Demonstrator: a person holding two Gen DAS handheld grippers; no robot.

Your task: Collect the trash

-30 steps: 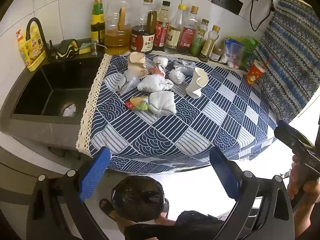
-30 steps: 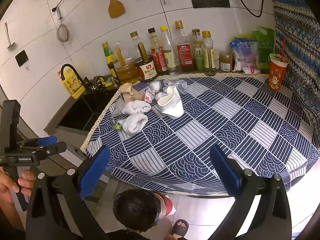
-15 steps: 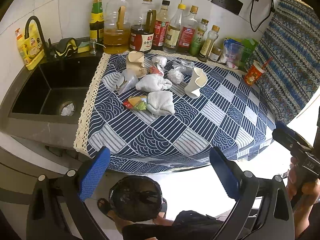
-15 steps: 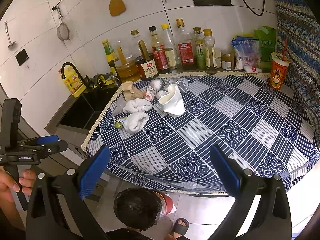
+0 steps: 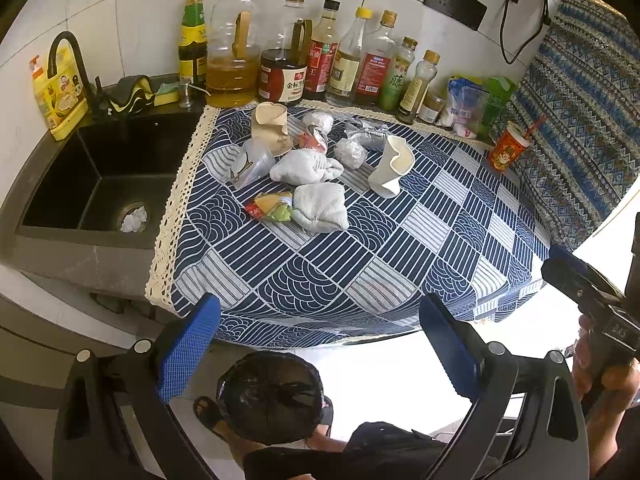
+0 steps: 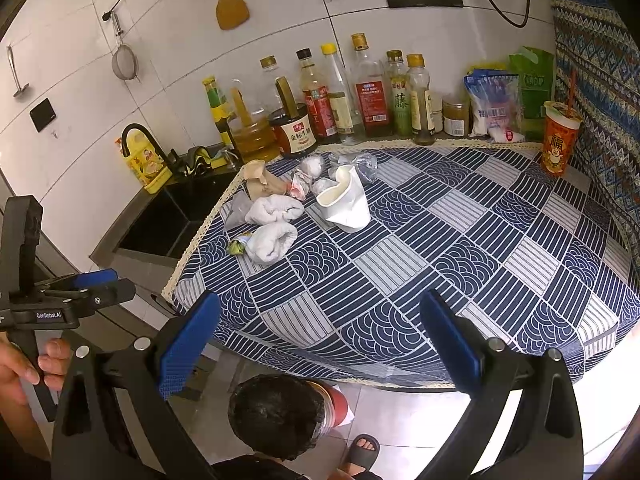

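Observation:
Trash lies in a heap on the blue patterned tablecloth (image 5: 320,272): a crushed white paper cup (image 5: 394,166) (image 6: 346,202), a crushed brown cup (image 5: 272,124) (image 6: 258,180), two white wads (image 5: 322,206) (image 6: 272,242), a colourful wrapper (image 5: 270,206), a clear plastic cup (image 5: 252,160) and crumpled plastic. A bin lined with a black bag (image 5: 272,396) (image 6: 280,412) stands on the floor below the counter's front edge. My left gripper (image 5: 316,340) and right gripper (image 6: 316,340) both hover open and empty above the bin, short of the counter.
A black sink (image 5: 100,172) with a white wad at its drain is left of the cloth. Sauce bottles (image 5: 320,68) line the back wall. An orange drink cup (image 6: 558,140) and bags stand at the back right, beside a patterned curtain (image 5: 580,100). A sandalled foot (image 6: 362,452) is near the bin.
Almost nothing differs: both grippers stay open and hold their place, with only a slight drift in the views.

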